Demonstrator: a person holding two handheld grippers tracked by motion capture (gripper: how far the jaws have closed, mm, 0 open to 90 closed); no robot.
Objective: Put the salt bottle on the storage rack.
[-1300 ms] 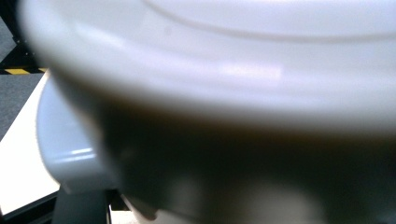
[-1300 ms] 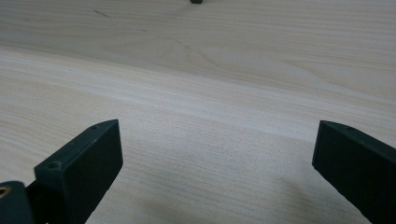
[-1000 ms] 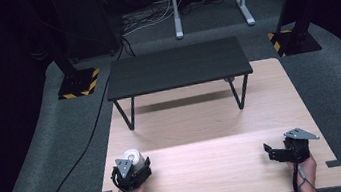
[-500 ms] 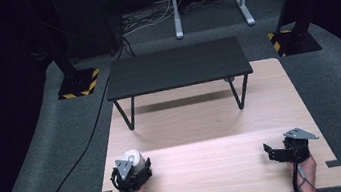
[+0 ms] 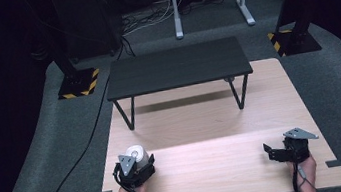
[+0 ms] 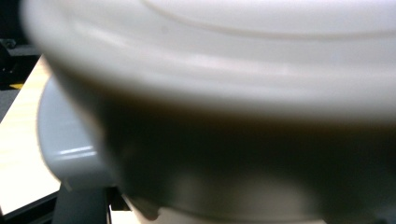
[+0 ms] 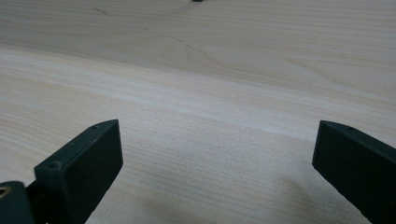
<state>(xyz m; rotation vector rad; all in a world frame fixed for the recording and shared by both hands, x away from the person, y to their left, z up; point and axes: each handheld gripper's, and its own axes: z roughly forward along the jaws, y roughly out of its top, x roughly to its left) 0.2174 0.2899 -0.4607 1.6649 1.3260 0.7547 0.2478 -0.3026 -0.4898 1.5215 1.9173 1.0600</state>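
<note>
A white round cup-like object sits at the front left of the light wooden table. My left gripper is shut on it, with a hand behind the gripper at the table's front edge. In the left gripper view the white object is very close and blurred, and it hides the jaws. My right gripper is at the front right of the table, pointing left. In the right gripper view it stands open just above the bare wood, with nothing between its jaws.
A low black bench on thin legs stands across the far half of the table. On the grey floor are two black stands with yellow-striped bases, a trailing cable at the left and a white frame at the back.
</note>
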